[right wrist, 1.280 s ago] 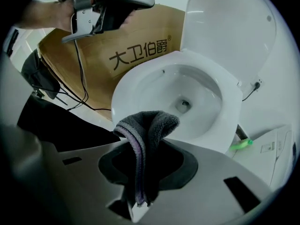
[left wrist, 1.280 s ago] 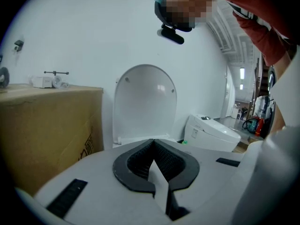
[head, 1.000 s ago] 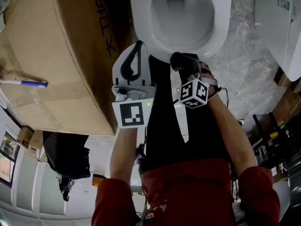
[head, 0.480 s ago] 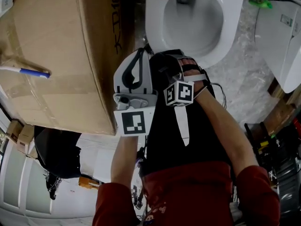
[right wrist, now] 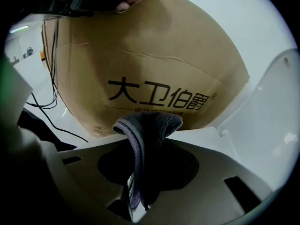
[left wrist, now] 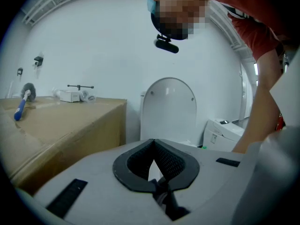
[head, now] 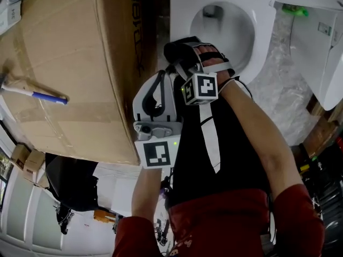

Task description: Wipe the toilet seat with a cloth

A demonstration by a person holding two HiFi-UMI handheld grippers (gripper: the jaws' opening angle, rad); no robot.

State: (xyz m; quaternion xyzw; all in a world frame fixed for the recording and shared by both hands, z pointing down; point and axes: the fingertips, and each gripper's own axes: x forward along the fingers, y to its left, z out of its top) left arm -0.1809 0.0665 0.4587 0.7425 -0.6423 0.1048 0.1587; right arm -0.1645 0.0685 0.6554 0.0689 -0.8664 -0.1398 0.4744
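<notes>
Cloth, grey, fuzzy, folded, is pinched in the right gripper; the left gripper is closed, empty.

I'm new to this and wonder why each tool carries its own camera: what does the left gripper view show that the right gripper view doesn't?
Only the left gripper view: the raised toilet lid, a blue-handled brush lying on top of the carton, and the left tool, shut and empty. Only the right gripper view: the grey cloth pinched in the right tool, and black print on the carton's side. Both: the brown carton and white parts of the toilet.
</notes>
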